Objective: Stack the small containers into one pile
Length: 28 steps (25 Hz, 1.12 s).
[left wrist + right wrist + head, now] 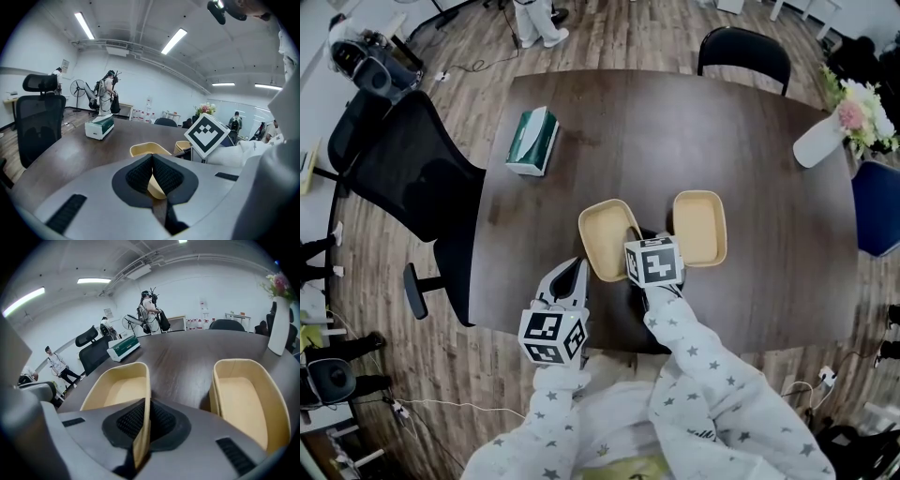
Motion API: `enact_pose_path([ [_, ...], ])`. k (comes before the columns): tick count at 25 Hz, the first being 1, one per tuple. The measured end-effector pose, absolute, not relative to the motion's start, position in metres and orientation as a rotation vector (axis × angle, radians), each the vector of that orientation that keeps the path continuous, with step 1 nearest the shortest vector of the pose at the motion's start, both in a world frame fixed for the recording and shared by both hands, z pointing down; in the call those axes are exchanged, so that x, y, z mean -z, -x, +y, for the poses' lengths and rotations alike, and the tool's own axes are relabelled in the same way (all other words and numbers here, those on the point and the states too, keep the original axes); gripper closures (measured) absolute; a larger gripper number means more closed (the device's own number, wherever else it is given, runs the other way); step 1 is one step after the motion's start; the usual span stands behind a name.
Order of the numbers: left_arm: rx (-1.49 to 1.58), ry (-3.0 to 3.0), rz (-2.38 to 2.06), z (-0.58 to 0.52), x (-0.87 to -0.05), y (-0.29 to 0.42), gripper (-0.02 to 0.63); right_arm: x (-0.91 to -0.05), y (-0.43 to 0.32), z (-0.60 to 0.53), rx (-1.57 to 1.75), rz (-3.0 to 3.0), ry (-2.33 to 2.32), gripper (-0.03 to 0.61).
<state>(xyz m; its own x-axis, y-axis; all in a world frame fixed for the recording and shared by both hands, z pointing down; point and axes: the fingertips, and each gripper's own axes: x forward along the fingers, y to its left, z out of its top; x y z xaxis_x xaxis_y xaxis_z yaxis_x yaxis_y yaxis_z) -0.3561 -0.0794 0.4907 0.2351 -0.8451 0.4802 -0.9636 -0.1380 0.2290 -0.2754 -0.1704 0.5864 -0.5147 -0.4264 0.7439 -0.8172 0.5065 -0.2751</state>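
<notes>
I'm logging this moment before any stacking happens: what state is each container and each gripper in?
left container: upright, empty, unstacked, one side wall clamped.
right container: upright, empty, unstacked, nothing touching it.
right gripper: shut on the left container's wall.
left gripper: shut, holding nothing.
</notes>
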Motion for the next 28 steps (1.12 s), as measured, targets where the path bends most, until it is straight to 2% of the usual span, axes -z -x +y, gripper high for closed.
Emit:
enact_pose_path([
  [13,-0.281,-2.11,-1.661,-0.086,-0.466,0.332,0.589,-0.531,0.246,-0.175,-0.846,-2.259,-1.1,0.546],
  [28,-0.278,-2.217,-1.555,-0.108,-0.456,0.271,0.589,-0.51,0.147,-0.199,-0.921,-2.224,-1.31,0.546],
])
